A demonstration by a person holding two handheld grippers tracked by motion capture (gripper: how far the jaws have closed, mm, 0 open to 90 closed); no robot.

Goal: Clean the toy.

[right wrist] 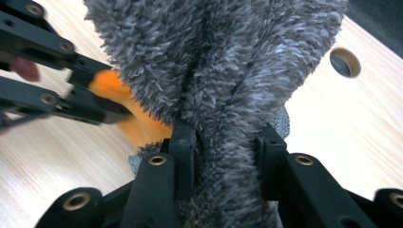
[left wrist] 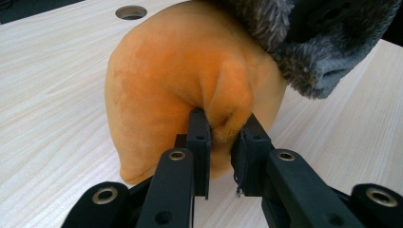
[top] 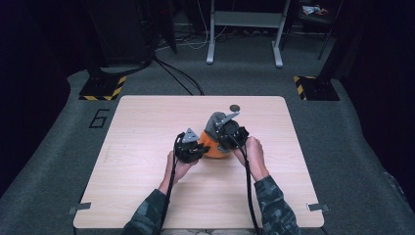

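Because the left hand-held gripper (left wrist: 222, 130) has its jaws nearly together on just a small pinched fold of the orange plush piece (left wrist: 180, 80), that hold looks thin; a tug could pull the fold out, my guess. The pads bite the nub low on the orange piece's near side, not its bulk. In the high view the left hand-held gripper (top: 192, 147) sits just left of the orange plush piece (top: 211, 146), which rests on the desk (top: 147, 127) near its middle, well short of the round hole (top: 235, 107) at the far edge.

The right hand-held gripper (right wrist: 227, 142) is clamped partway on a thick bunch of the grey fuzzy fabric (right wrist: 223, 61), pile bulging between the jaws. In the high view the right hand-held gripper (top: 230, 131) is just right of and over the orange piece. The grey fabric (left wrist: 309, 42) overlaps the orange piece's top right, touching it; whether they're joined or one is sleeved on the other, can't tell.

Risks, as judgement:
- Opposed pulling: the left fold slips first, since it has the smaller bite.
- Long pile is slick and compressible, so the right grip may creep.
- The orange piece drags across the desk if the left lets go.
- The left jaws in the right gripper view (right wrist: 102, 109) sit close to the grey fabric; they could snag the pile.
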